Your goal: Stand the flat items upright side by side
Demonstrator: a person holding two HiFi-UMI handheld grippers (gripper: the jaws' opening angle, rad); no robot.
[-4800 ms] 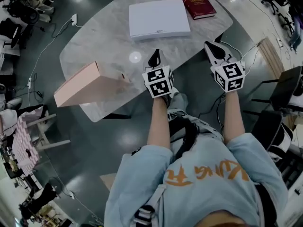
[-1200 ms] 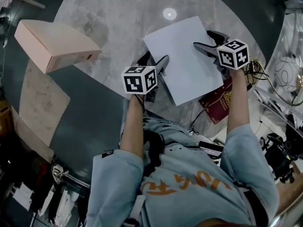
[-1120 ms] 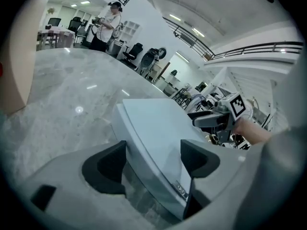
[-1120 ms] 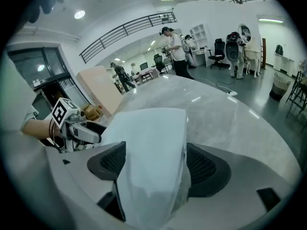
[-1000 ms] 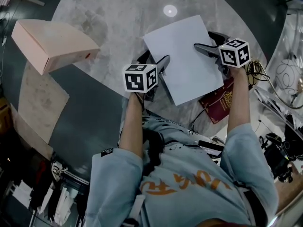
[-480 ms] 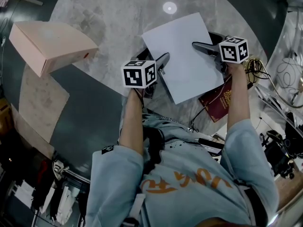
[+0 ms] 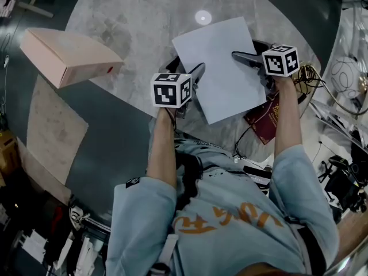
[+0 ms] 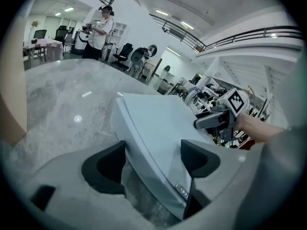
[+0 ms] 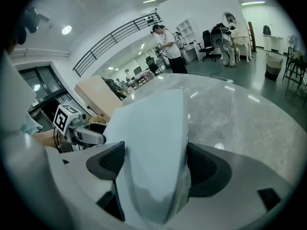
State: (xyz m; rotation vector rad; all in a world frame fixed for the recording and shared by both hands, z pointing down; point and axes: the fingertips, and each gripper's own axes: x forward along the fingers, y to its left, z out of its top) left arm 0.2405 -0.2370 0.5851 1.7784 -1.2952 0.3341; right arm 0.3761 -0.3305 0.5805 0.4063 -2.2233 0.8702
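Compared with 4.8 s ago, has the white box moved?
Yes. It then lay flat beside the red book. Now the white box covers part of that book in the head view, so it has shifted toward the book.

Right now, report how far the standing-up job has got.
Done: nothing stands upright yet. In hand: the left gripper and right gripper each clamp an opposite edge of the white box, held tilted over the table. Left: set it on edge, then stand the red book, lying flat by the right gripper, beside it. The pink box sits apart at the table's left edge.
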